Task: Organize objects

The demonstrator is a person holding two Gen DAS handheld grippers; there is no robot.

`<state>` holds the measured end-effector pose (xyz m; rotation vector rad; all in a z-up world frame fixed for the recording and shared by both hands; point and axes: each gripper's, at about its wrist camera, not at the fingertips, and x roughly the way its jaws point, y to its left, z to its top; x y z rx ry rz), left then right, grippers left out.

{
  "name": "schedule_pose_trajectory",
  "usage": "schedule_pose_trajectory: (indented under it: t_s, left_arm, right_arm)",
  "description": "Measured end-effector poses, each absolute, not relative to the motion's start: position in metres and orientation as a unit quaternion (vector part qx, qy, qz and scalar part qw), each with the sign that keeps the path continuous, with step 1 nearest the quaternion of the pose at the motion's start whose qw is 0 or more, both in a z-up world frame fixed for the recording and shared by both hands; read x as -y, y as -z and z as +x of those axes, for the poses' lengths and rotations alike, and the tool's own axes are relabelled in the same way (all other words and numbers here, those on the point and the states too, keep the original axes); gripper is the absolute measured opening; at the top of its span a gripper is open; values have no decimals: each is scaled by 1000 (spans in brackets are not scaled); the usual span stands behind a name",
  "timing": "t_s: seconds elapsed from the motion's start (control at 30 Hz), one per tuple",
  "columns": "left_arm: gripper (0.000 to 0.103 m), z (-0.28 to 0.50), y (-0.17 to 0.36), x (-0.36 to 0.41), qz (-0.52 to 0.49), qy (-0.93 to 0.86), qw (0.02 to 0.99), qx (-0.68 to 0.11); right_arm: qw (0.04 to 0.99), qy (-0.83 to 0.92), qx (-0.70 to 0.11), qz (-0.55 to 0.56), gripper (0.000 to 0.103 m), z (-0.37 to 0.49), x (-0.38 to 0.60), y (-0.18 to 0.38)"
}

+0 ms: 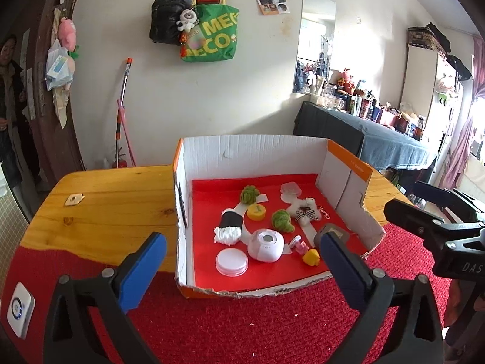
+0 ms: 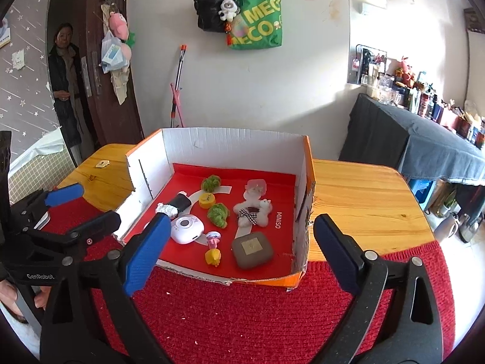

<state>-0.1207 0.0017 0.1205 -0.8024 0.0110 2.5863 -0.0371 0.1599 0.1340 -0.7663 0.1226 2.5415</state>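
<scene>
Left gripper (image 1: 242,261) and right gripper (image 2: 239,239), each with blue-padded jaws spread wide and nothing between them, both held above the red mat (image 1: 242,327) in front of the cardboard box (image 1: 257,151). The box (white inside, orange outside, its near wall cut low) stands on the wooden bench (image 1: 115,194), partly on the mat, and is lined with a red sheet (image 2: 285,188). Inside it lie the sorted objects: two green pom-poms (image 1: 282,220), a yellow cap (image 1: 256,212), a black-and-white plush roll (image 1: 229,226), a white round device (image 1: 266,245), a white lid (image 1: 232,261), a small pink toy (image 1: 297,244), a yellow duck (image 1: 311,257), a white plush bear (image 2: 253,210) with a checked bow, and a grey square case (image 2: 252,250) nearest the front right corner. A white button unit (image 1: 19,309) rests on the mat at far left.
</scene>
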Motion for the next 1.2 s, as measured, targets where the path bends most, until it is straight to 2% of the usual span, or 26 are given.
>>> schedule_pose_trajectory:
  t_s: [0.17,0.43,0.6,1.2]
  left_arm:
    - [103,-124,-104,-3,-293,-932,212,-4]
    - [103,-129,-79,-7,-297,-933,205,-4]
    - [103,-136,-69,-12,-301,-933,199,-9]
    - [103,-149,-53,-12,-317,-931,179,-11]
  right_arm:
    - [257,-926,-18,-275,99,-41,-160,-115]
    - [259,-921,-57,-286,100,-49,-180,-81]
    - [269,-914,-50,-298,100,-55,-185,-67]
    - [278,-908,-48,-310,100,-63,-196,-52]
